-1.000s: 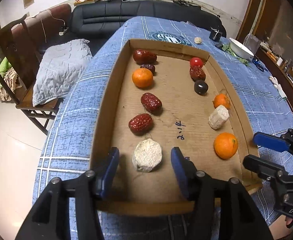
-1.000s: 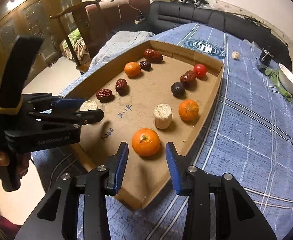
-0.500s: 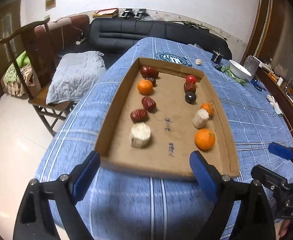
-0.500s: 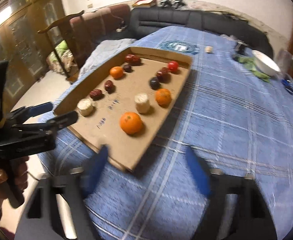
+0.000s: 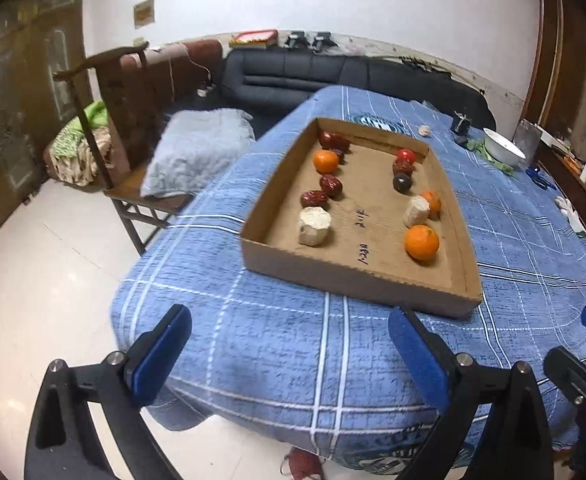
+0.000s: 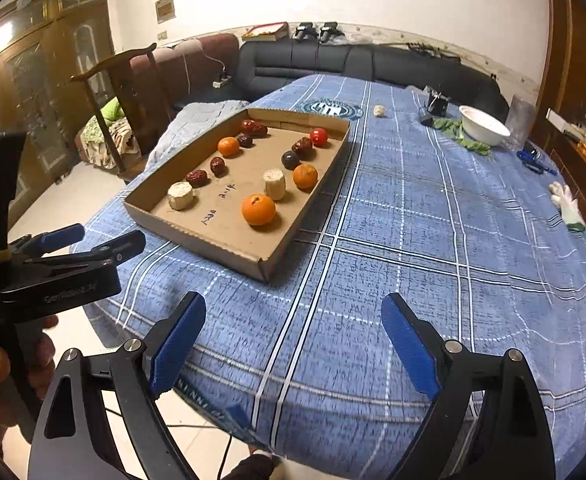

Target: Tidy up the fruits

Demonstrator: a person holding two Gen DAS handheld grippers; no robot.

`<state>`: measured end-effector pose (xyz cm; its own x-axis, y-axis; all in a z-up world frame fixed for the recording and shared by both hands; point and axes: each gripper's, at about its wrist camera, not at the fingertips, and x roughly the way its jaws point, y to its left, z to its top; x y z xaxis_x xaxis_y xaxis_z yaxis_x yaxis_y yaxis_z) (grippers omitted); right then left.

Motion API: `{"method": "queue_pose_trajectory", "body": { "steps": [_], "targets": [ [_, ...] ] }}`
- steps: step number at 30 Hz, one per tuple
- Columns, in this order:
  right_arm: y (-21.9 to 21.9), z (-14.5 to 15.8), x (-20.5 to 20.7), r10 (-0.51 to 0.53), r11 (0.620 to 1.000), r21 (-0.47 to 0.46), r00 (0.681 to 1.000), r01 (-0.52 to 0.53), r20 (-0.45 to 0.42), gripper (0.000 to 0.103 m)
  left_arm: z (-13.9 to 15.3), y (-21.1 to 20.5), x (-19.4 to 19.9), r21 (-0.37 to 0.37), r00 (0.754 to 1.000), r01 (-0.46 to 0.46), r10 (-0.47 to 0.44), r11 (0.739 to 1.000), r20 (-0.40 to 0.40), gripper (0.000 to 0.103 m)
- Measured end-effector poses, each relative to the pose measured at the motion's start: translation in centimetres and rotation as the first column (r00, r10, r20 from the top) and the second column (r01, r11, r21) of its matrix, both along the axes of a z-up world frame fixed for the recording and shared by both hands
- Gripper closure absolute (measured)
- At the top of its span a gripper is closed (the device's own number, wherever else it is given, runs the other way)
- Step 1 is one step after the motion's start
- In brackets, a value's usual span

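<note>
Left wrist view: both grippers, left (image 5: 289, 344) & right (image 6: 293, 336), hover w/ fingers wide apart, holding nothing, short of cardboard tray (image 5: 357, 276) on blue-clothed bench. Inside: 3 oranges (image 5: 421, 242), approx. 5 red dates, 2 pale chunks, 1 tomato, 1 dark fruit. Light, roll-prone; likely best pinched across middles.

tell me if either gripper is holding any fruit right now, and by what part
Nothing is held. The left gripper and right gripper are both open and empty, hanging short of the cardboard tray where the fruit lies.
</note>
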<state>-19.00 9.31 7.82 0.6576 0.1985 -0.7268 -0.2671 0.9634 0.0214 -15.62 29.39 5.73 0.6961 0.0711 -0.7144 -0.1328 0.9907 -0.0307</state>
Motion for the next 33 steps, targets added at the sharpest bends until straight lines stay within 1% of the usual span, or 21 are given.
{"method": "queue_pose_trajectory", "body": {
  "steps": [2,4,9,13,17,19,22,28,33],
  "targets": [
    [0.1,0.3,-0.8,-0.005,1.0,-0.003,1.0,0.005,0.016,0.012,0.2,0.0,-0.6,0.01,1.0,0.0,-0.001,1.0,0.021,0.0],
    [0.2,0.5,-1.5,-0.007,1.0,-0.009,1.0,0.007,0.027,0.01,0.2,0.0,-1.1,0.013,0.999,-0.004,0.003,1.0,0.033,0.0],
    [0.4,0.8,-2.7,-0.019,1.0,-0.022,0.999,0.02,0.045,0.01,0.5,0.3,-2.2,0.017,0.998,-0.04,0.039,0.999,0.057,0.0],
    [0.5,0.9,-3.5,-0.031,0.999,-0.029,0.998,0.033,0.053,0.01,0.5,0.4,-2.4,0.05,0.997,-0.069,0.067,0.996,0.038,0.0],
    [0.3,0.7,-3.9,-0.047,0.999,-0.024,0.997,0.048,0.054,0.005,0.7,-0.1,-2.1,0.053,1.0,-0.026,0.026,0.998,-0.014,0.0],
    [0.3,0.6,-4.1,-0.051,0.998,-0.019,0.997,0.052,0.051,0.003,0.7,-0.6,-2.1,0.078,0.999,-0.009,0.012,0.997,-0.033,0.0],
    [0.4,0.4,-4.6,-0.049,0.998,-0.024,0.998,0.05,0.047,0.002,0.9,-1.2,-2.5,0.093,1.0,0.01,-0.008,0.996,-0.021,0.0],
    [0.2,0.4,-5.3,-0.053,0.998,-0.029,0.997,0.054,0.047,0.002,1.2,-1.7,-3.5,0.094,1.0,0.006,-0.006,0.996,-0.001,0.001],
    [-0.1,0.1,-5.5,-0.058,0.998,-0.026,0.998,0.059,0.029,0.002,1.4,-1.5,-3.5,0.064,1.0,0.02,-0.02,0.998,0.001,0.001]
  ]
}}
